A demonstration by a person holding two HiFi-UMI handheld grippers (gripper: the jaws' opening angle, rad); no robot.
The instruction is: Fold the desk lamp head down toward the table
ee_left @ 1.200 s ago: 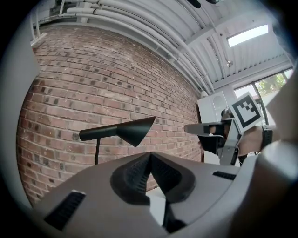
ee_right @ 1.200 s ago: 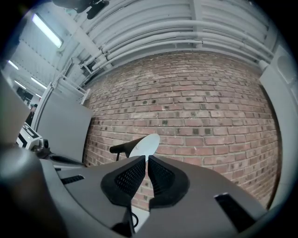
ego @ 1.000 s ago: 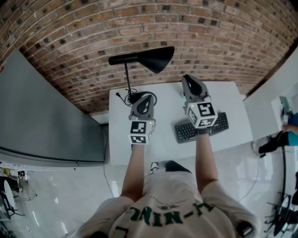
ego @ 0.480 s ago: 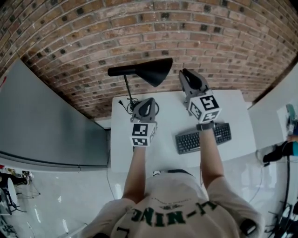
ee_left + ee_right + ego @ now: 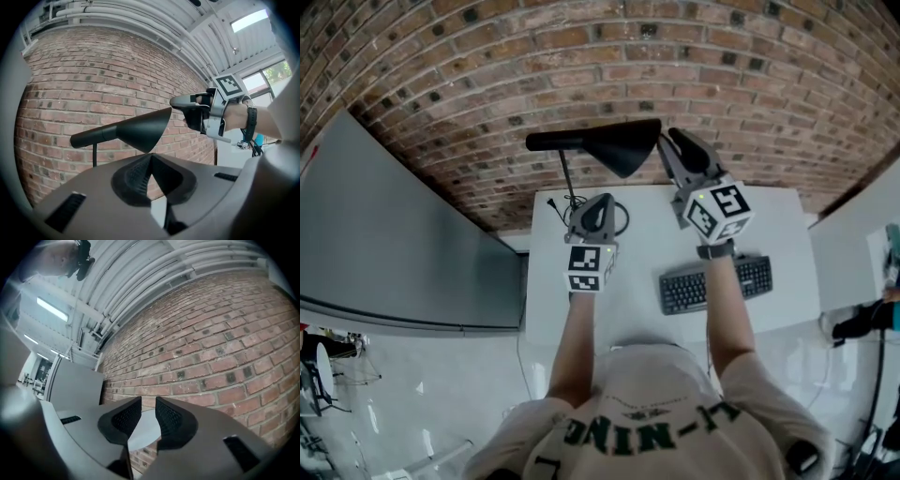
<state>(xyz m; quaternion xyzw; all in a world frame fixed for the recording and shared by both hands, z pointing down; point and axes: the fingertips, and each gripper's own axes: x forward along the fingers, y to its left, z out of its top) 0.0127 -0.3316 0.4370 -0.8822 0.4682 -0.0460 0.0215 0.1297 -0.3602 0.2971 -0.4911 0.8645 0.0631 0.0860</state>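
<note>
A person seen from above stands at a white surface (image 5: 642, 253) set against a brick wall (image 5: 581, 56), holding a pair of tongs in each hand. A black desk lamp stands at the far left of the surface. Its thin upright stem (image 5: 567, 178) carries a tube that lies about level, and this widens to the right into a cone-shaped lamp head (image 5: 623, 150). The head sits high above the surface, in the upper middle of the head view, and is not folded down.

The left tongs (image 5: 598, 204) are just below centre in the head view, low over the surface and in front of the lamp's foot. In their own view the two tips meet, with nothing between them, and the lamp head hangs above them against the bricks.

The right tongs (image 5: 673, 141) are raised in the upper middle of the head view, their tips just beside the right rim of the lamp head. Whether they touch it cannot be told. Their jaws have just been opening and stand a narrow gap apart, with only brick wall and a pale patch showing through.

A dark keyboard (image 5: 717, 284) lies on the surface at the right, under the right forearm. A large grey panel (image 5: 394, 244) fills the left side of the head view.
</note>
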